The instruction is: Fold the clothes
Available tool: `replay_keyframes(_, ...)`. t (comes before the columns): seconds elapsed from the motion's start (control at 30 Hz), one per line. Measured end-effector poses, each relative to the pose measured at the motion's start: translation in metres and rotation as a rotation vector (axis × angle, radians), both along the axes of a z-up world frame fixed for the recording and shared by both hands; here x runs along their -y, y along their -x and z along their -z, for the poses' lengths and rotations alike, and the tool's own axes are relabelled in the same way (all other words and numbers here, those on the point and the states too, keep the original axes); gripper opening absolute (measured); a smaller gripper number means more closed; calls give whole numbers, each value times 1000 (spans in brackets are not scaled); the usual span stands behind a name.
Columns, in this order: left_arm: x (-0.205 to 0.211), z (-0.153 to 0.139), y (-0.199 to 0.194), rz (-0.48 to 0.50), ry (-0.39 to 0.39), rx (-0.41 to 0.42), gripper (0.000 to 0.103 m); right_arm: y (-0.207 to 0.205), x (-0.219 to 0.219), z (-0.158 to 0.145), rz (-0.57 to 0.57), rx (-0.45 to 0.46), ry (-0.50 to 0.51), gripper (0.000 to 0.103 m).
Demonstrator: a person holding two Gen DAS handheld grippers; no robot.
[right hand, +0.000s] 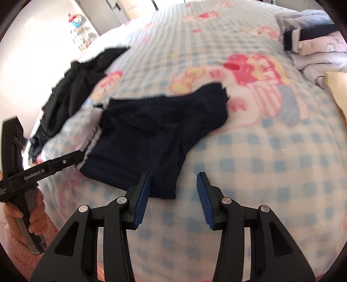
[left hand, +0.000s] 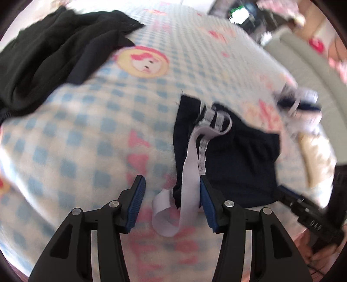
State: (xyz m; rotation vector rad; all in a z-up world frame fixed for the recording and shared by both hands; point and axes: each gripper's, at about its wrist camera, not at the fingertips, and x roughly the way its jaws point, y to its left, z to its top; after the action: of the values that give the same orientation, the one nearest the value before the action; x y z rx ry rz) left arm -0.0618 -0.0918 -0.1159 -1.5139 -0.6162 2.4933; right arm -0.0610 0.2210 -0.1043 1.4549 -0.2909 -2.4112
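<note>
Both grippers' jaws gape wide over rumpled navy shorts (right hand: 156,134) with white drawstring (left hand: 188,180)

A bed fills most of both views. Its blanket (right hand: 260,151) is fleece, checked in pale blue and white, with pink and yellow cartoon prints. A white padded headboard (left hand: 303,65) curves along one side. Beyond the far edge stands a light wall (right hand: 43,43) with pale cupboard doors (right hand: 108,15). A small shelf (right hand: 78,32) with red and blue items is near them. Strong daylight washes out that side. Pink carpet (right hand: 13,249) shows below the bed edge.
</note>
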Motion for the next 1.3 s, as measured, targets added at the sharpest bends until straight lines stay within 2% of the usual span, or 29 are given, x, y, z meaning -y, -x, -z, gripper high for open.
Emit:
replay_keyframes(0.03,5,-1,-3,-14,-58,-10,52,-3,-3,-5,1,-13,38,44)
replay_keyframes(0.1,4,2,-6,-14,-112,-4,52,-5,-4,-6,3,-6,76,44)
replay_keyframes(0.3,-21,20,-10,22,-63,43,52,0,8,19,-8,70,16,44)
replay_keyframes(0.47,-24,25,-6,5,-64,48,52,1,21,19,-29,60,-63,44)
replay_keyframes(0.53,-26,24,-3,-6,-51,33,42,2,25,19,-43,54,-79,45)
replay_keyframes(0.7,-26,25,-4,-2,-47,27,39,2,33,18,-71,44,-100,46)
replay_keyframes(0.73,-26,25,-4,-2,-48,25,35,1,34,18,-75,45,-92,45)
replay_keyframes(0.8,-26,26,-5,1,-50,20,28,0,34,17,-81,48,-77,31)
replay_keyframes(0.9,-29,22,-6,20,-38,8,23,-1,35,15,-91,52,-53,19)
replay_keyframes(1.0,-30,15,-9,35,-33,-7,21,-2,36,13,-101,56,-30,15)
replay_keyframes(1.3,-30,2,-34,90,-46,6,20,-33,26,-8,-124,46,5,15)
